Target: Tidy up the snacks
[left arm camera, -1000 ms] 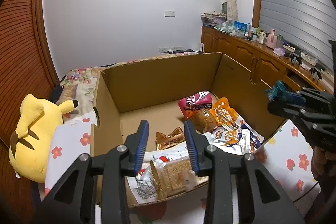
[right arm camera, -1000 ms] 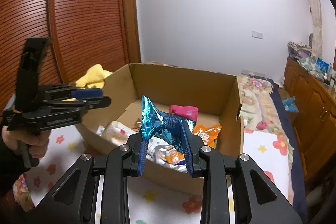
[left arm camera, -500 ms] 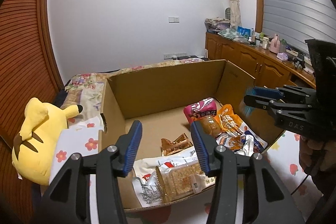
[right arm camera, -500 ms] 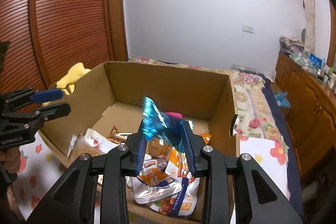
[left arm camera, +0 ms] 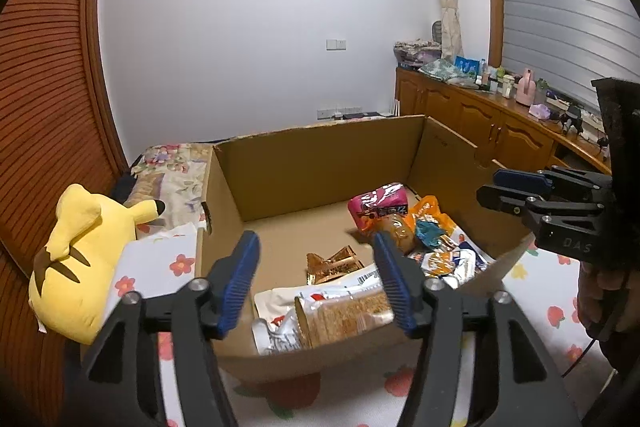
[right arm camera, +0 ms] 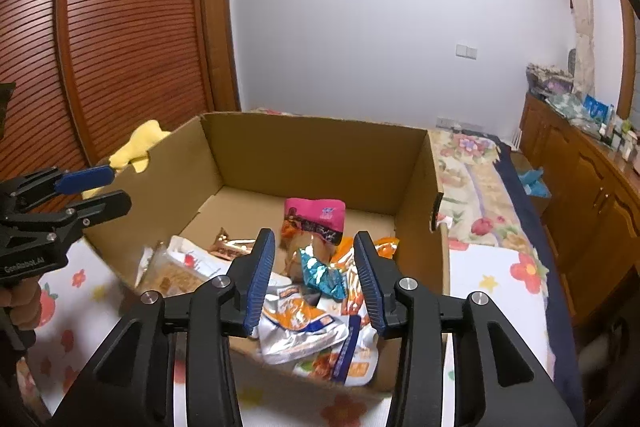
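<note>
We are holding our right gripper (right arm camera: 314, 281) over the near edge of the cardboard box (right arm camera: 308, 155), its blue-padded fingers (right arm camera: 260, 279) spread wide and gripping nothing. Just past them the blue foil snack (right arm camera: 320, 273) is lying loose on the heap of packets in the box, touching neither finger. Under it, orange-and-white packets (right arm camera: 296, 323) are piling against the near wall, and a pink packet (right arm camera: 314, 219) is resting further in, toward the middle of the floor.

Our left gripper (left arm camera: 316, 279) is hovering at the other near corner, fingers likewise wide apart and empty. Right in front of it a clear pack of sesame bars (left arm camera: 344, 315) is leaning on the box wall, with a small copper foil packet (left arm camera: 330, 265) lying just behind. From this side the blue foil snack (left arm camera: 428, 231) is sitting among the orange packets, beside the pink one (left arm camera: 378, 205).

Left of the box, a yellow plush toy (left arm camera: 80, 259) is lying on the flowered sheet (left arm camera: 152, 263). Well beyond, a wooden cabinet (left arm camera: 480, 123) is carrying bottles along the window wall.
</note>
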Motion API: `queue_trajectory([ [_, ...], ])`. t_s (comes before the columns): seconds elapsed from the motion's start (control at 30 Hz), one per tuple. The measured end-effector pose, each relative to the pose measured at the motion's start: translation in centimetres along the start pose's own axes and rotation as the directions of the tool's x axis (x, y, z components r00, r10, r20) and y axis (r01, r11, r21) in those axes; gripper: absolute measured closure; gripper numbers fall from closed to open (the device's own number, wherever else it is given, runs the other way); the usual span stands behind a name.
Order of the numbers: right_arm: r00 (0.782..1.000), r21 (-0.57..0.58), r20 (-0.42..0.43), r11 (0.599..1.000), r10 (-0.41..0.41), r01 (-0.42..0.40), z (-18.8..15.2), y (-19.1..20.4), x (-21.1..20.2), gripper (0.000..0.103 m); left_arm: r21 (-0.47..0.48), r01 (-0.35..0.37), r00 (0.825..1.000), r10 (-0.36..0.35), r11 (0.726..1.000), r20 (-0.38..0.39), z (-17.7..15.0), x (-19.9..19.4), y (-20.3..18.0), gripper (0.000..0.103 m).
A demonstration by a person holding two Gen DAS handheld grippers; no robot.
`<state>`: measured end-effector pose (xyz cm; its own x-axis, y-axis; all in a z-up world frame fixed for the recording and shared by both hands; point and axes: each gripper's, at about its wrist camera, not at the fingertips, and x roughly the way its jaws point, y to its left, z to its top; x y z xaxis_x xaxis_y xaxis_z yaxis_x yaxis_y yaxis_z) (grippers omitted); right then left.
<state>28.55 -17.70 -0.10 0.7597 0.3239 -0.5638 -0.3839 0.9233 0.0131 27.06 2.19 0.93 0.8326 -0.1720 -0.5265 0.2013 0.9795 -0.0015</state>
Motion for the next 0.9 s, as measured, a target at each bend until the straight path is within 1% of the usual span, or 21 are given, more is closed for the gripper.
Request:
queue_trajectory([
  [0.07, 1.000, -0.005, 0.014, 1.000, 0.000, 0.000, 0.0, 0.4, -1.2, 0.059, 0.008, -0.011, 1.000, 0.011, 1.000, 0.020, 0.0, -1.0, -0.3, 0.034],
  [0.17, 0.999, -0.008, 0.038, 1.000, -0.002, 0.002, 0.2, 0.8, -2.8, 0.054, 0.005, -0.023, 0.999, 0.023, 1.000, 0.045, 0.1, -2.8, -0.4, 0.032],
  [0.27, 0.998, -0.012, 0.062, 1.000, -0.005, 0.006, 0.3, 1.4, -4.5, 0.048, -0.012, -0.030, 0.997, 0.030, 0.999, 0.077, 0.3, -4.7, -0.5, 0.022],
  [0.33, 0.997, -0.015, 0.080, 1.000, -0.009, 0.010, 0.3, 1.8, -5.5, 0.041, -0.011, -0.034, 0.994, 0.035, 0.999, 0.105, 0.4, -6.0, -0.6, 0.018],
  [0.4, 0.995, -0.014, 0.101, 1.000, -0.016, 0.018, 0.3, 2.2, -6.8, 0.039, -0.006, -0.043, 0.991, 0.043, 0.999, 0.130, 0.4, -7.3, -0.9, 0.013],
  [0.6, 0.988, 0.000, 0.149, 0.999, -0.046, 0.047, 0.3, 3.0, -9.9, 0.024, -0.001, -0.082, 0.983, 0.081, 0.997, 0.166, 0.4, -10.2, -1.8, 0.006],
  [0.63, 0.986, 0.004, 0.158, 0.999, -0.054, 0.054, 0.3, 3.2, -10.5, 0.020, -0.002, -0.087, 0.981, 0.086, 0.996, 0.173, 0.3, -10.7, -1.9, 0.006],
  [0.73, 0.981, 0.010, 0.179, 0.998, -0.071, 0.070, 0.2, 3.4, -11.7, 0.014, -0.011, -0.106, 0.978, 0.107, 0.994, 0.181, 0.1, -11.8, -2.3, 0.004],
  [0.9, 0.973, 0.026, 0.209, 0.995, -0.096, 0.092, -0.4, 4.2, -13.9, 0.008, -0.037, -0.069, 0.982, 0.075, 0.997, 0.176, -0.4, -13.1, -2.6, 0.004],
])
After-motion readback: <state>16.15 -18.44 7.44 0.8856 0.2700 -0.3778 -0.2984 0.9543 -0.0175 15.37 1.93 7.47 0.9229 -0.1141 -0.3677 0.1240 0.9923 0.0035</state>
